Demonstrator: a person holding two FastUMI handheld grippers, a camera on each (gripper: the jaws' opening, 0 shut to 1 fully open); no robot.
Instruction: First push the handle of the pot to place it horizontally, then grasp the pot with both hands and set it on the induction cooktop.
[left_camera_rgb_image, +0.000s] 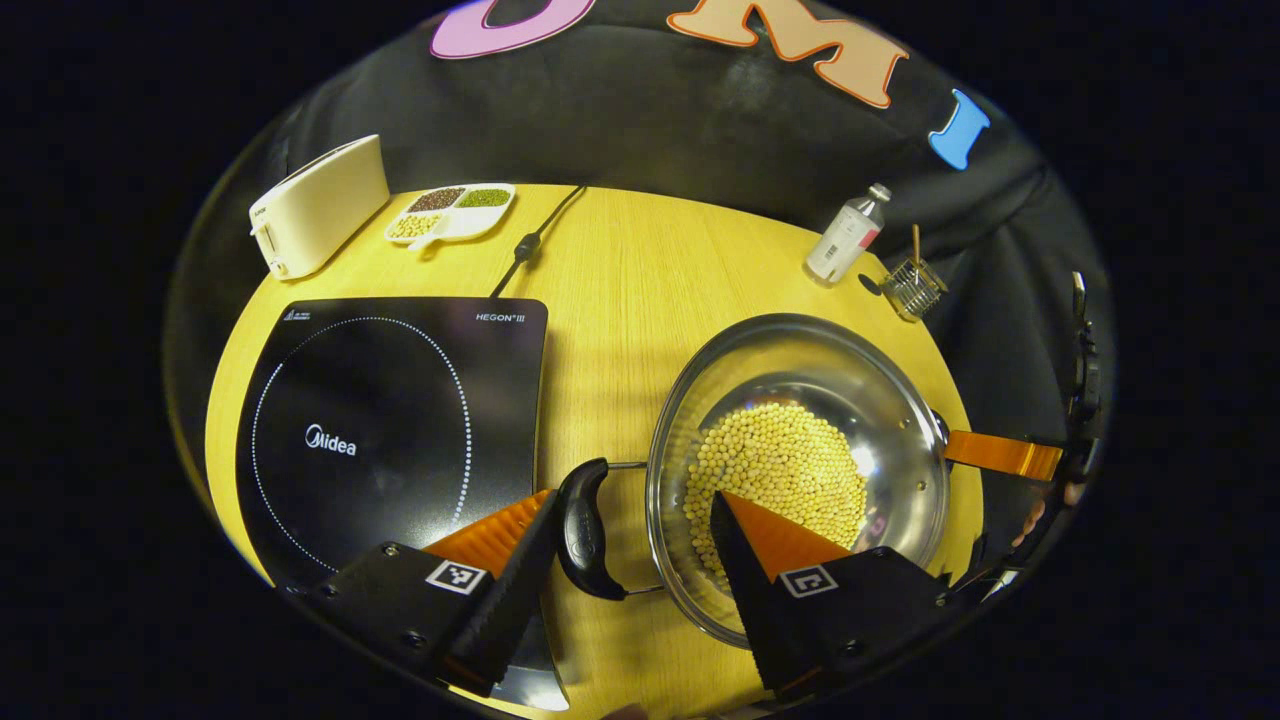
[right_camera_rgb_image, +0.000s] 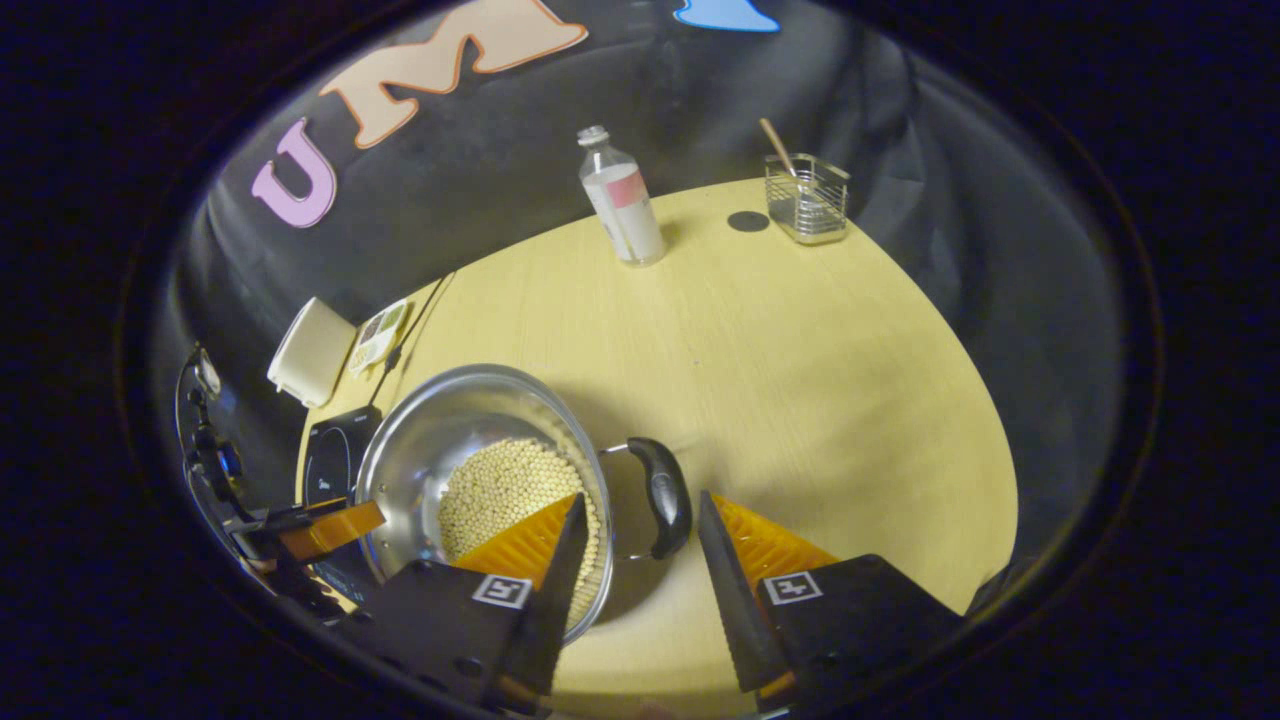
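The pot (left_camera_rgb_image: 800, 470) stands on the surface (left_camera_rgb_image: 620, 290) at centre right of the left gripper view, uncovered and holding a bed of pale beans (left_camera_rgb_image: 780, 480). The cooktop (left_camera_rgb_image: 390, 430) lies at left of that frame, just beside the pot and bare.

The pot's two black side handles appear to lie level on opposite sides, so the aligning step is judged complete and the two-handed grasp is in hand.

The left hand-held gripper (left_camera_rgb_image: 625, 545) is open, its fingers straddling the left handle (left_camera_rgb_image: 585, 530) at lower centre; one finger lies over the cooktop's edge, the other over the pot's rim. Contact with the handle cannot be confirmed.

In the right gripper view, the right hand-held gripper (right_camera_rgb_image: 635, 560) is likewise open around the right handle (right_camera_rgb_image: 665, 495) at lower centre, one finger over the pot's rim, the other over bare surface.

Next move, as judged: both should close on their handles together, then lift evenly and carry the pot leftward onto the cooktop's ring. An uneven lift could tip the beans out.
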